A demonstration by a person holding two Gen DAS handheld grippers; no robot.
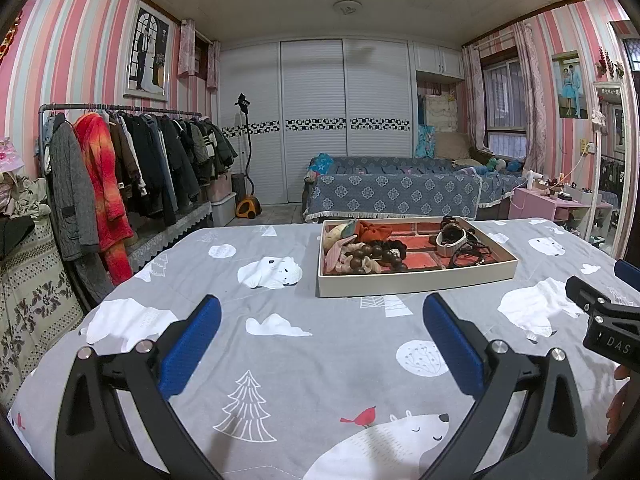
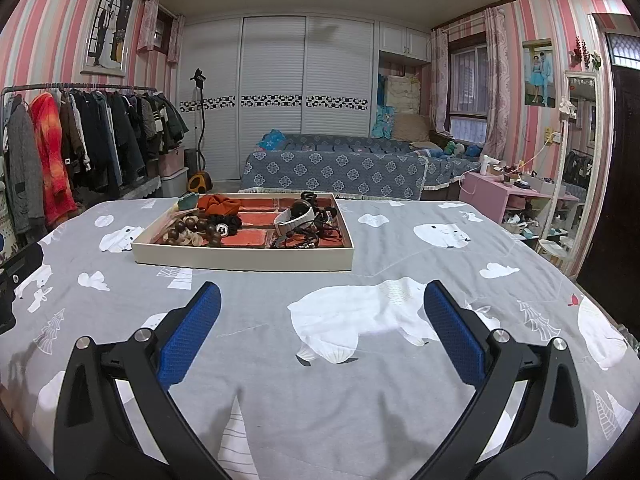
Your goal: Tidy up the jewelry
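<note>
A cream tray (image 1: 416,282) with red compartments sits on the grey polar-bear cloth, ahead of both grippers; in the right wrist view the tray (image 2: 240,258) lies ahead to the left. It holds a brown bead bracelet (image 1: 370,258), an orange scrunchie (image 1: 374,229), a white band (image 1: 450,242) and black cords (image 1: 470,256). My left gripper (image 1: 322,316) is open and empty, above the cloth short of the tray. My right gripper (image 2: 322,304) is open and empty, also short of the tray. The right gripper's body (image 1: 604,320) shows at the right edge of the left wrist view.
The cloth-covered table (image 1: 280,360) stretches around the tray. A clothes rack (image 1: 120,168) stands at the left. A bed with a blue cover (image 1: 392,196) lies behind, a pink side table (image 2: 504,196) and a mirror (image 2: 576,168) at the right.
</note>
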